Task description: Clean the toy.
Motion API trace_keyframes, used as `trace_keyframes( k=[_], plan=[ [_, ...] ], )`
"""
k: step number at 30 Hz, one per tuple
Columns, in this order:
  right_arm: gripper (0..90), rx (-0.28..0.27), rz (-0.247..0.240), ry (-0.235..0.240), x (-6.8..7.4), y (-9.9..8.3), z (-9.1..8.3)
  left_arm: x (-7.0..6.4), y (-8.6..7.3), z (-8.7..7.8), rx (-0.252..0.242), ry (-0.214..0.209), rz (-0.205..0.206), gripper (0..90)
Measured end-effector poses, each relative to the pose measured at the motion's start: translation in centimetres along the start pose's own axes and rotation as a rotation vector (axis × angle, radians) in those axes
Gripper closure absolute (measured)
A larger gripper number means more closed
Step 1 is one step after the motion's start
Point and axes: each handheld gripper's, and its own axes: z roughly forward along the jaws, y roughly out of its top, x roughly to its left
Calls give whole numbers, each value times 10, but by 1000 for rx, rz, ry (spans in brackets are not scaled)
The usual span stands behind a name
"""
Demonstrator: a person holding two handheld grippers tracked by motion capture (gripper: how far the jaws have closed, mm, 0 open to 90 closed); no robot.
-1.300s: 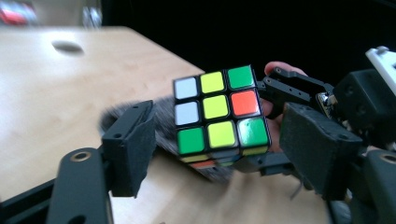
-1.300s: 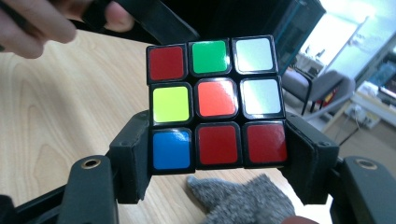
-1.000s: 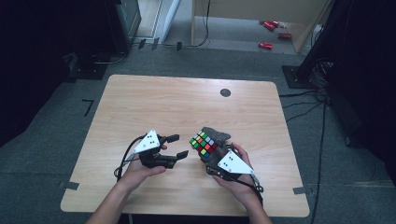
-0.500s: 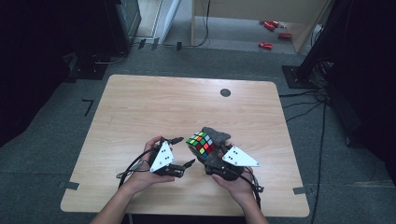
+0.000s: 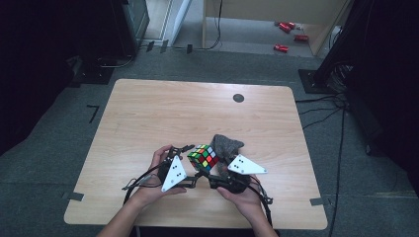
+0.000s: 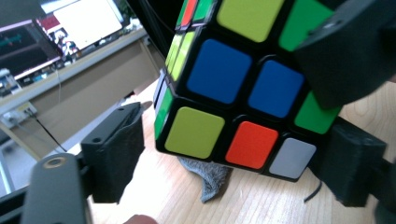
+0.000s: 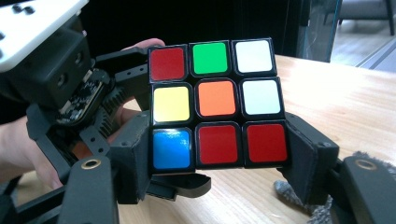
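Gripping cube [image 7: 217,103]: right gripper [image 7: 217,158]; table [image 5: 148,113] bare beyond.

High cam overhead; gripper cams close on cube [image 5: 203,157]

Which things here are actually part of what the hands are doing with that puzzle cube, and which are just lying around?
In use:
- puzzle cube, clamped at its lower layer by the right gripper
- left gripper, jaws open around the cube

Lying about:
- grey cloth on the table, behind the cube
- red objects on the floor beyond the table
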Motion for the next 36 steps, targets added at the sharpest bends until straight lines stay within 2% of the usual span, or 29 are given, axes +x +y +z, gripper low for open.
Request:
trace_keyframes(
  k=[5, 9, 13, 17, 20, 23, 26, 28, 31, 32, 34, 36],
  plan=[
    [341, 21, 43, -2, -2, 1, 1, -2, -1, 1, -5, 12, 34, 224],
    [341, 37, 111, 27, -6, 0, 2, -4, -1, 1, -16, 22, 55, 230],
    [340, 35, 152, 40, -9, 1, 1, -5, -1, 0, -29, 20, 62, 269],
    [341, 42, 187, 41, -11, 0, 2, -7, -1, 1, -29, 27, 86, 301],
    [339, 51, 226, 48, -14, -1, 3, -8, -2, 1, -22, 22, 86, 317],
    [336, 66, 273, 62, -18, -2, 4, -9, -4, 3, -4, 12, 67, 329],
    [315, 71, 261, 64, -21, -3, 3, -7, -3, 4, 6, -7, 21, 335],
    [315, 41, 245, 52, -22, 0, -1, -4, -4, 2, 14, -10, -2, 339],
    [305, -13, 243, 46, -26, 6, -9, 4, -5, 0, 38, -15, -62, 341],
    [307, -28, 232, 22, -28, 8, -12, 8, -6, -1, 50, -17, -91, 341],
    [294, -39, 202, -34, -33, 9, -18, 17, -5, -4, 76, -40, -176, 341],
    [278, -22, 153, -105, -38, 8, -21, 25, -5, -7, 108, -50, -256, 341]
  ],
)
